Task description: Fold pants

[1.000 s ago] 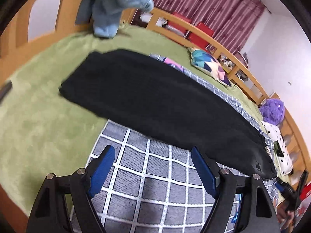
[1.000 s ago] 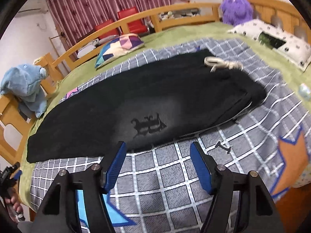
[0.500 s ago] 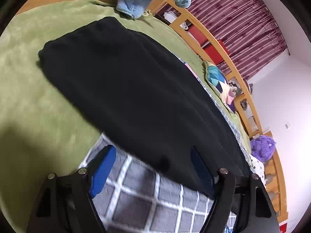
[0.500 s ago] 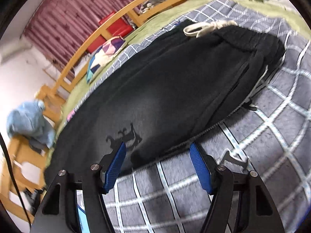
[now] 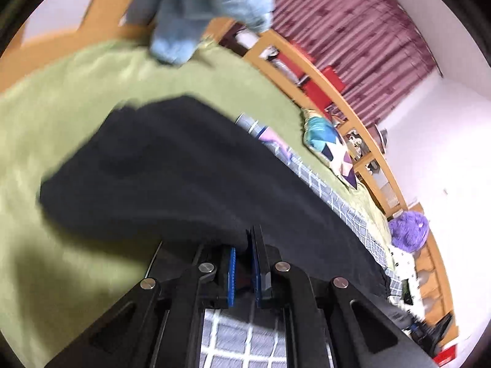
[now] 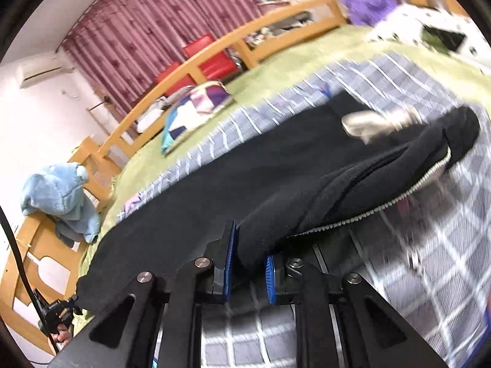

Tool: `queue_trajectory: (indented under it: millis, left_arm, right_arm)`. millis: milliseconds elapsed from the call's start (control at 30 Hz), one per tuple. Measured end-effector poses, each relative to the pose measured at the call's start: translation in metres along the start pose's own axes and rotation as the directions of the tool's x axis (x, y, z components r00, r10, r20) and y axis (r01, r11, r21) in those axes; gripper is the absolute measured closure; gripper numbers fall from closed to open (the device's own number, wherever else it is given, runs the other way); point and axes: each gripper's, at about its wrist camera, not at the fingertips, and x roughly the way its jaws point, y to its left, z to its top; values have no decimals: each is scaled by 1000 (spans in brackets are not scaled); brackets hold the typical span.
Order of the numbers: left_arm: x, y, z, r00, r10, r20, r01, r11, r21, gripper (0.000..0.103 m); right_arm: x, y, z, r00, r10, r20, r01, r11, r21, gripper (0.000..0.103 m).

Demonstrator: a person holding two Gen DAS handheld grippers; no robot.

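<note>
In the left wrist view, a green blanket [image 5: 61, 116] covered the bed, with a grey checked sheet [image 5: 245, 340] showing below the tool. A wooden bed rail [image 5: 334, 98] curved along the far side before maroon curtains [image 5: 353, 27] and a white wall. The black pants [image 5: 184, 178] lay stretched across the bed, and the left gripper [image 5: 244, 263] had its blue pads nearly together, pinching the near edge of the cloth. A blue plush toy [image 5: 196, 9], a patterned cushion [image 5: 328, 144] and a purple plush toy [image 5: 408, 230] sat around.

In the right wrist view, the same checked sheet [image 6: 429, 245] and green blanket [image 6: 276, 70] appeared under the curtains [image 6: 159, 30], with an air conditioner [image 6: 43, 72] on the wall. The right gripper [image 6: 248, 268] was clamped on a lifted, bunched fold of the pants [image 6: 230, 168] near a white zipper [image 6: 383, 202]. A pale drawstring [image 6: 377, 122] lay on the waistband end.
</note>
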Motion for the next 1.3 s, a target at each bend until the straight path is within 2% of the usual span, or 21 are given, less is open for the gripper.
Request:
queue_trajectory:
  millis: [167, 300, 400, 533, 600, 667, 700, 767, 867, 933, 967, 1033, 1167, 1300]
  left_arm:
    - [16, -41, 46, 999, 21, 42, -27, 990, 138, 94]
    - [50, -66, 74, 997, 44, 56, -55, 972, 230, 94]
    - [91, -84, 87, 993, 86, 84, -108, 945, 308, 94]
    - [151, -85, 98, 987, 138, 87, -159, 928, 338, 94]
    - [175, -77, 102, 983, 164, 81, -182, 930, 321, 94]
    - [189, -69, 104, 982, 180, 58, -189, 934, 304, 93]
    - [192, -64, 104, 983, 181, 39, -184, 938, 293, 92]
    - [187, -59, 99, 985, 174, 10, -170, 945, 278, 85]
    - [160, -61, 89, 986, 165, 12, -161, 942, 294, 63]
    - [135, -63, 80, 988, 148, 49, -156, 937, 313, 34]
    - [119, -62, 75, 985, 156, 80, -173, 932, 317, 29]
    - [92, -54, 63, 975, 185, 120, -214, 923, 318, 25]
    - [69, -26, 44, 968, 241, 71, -251, 914, 319, 25]
    - [57, 2, 35, 966, 253, 52, -257, 930, 262, 25]
  right_arm:
    - [14, 16, 45, 1000, -7, 8, 8, 998, -69, 87]
    - [51, 23, 83, 1000, -22, -5, 21, 995, -99, 88]
    - [87, 25, 103, 999, -41, 3, 42, 995, -92, 88]
    - [147, 17, 116, 996, -91, -15, 89, 993, -75, 88]
    - [181, 9, 117, 991, -127, -43, 125, 991, -57, 87]
    - [207, -2, 115, 985, -155, -78, 154, 988, -20, 78]
    - [214, -6, 113, 983, -163, -89, 163, 987, -9, 77]
    - [214, -10, 109, 984, -151, -93, 153, 988, 9, 73]
    - [192, -5, 98, 989, -128, -71, 128, 992, -6, 58]
    - [170, 7, 87, 991, -120, -55, 116, 992, -57, 51]
    - [160, 13, 81, 991, -118, -61, 112, 990, -85, 49]
    - [141, 25, 64, 990, -119, -78, 108, 985, -138, 48]
    - [113, 35, 24, 980, -158, -118, 128, 965, -227, 48]
    - [91, 35, -14, 969, -211, -126, 166, 941, -295, 45]
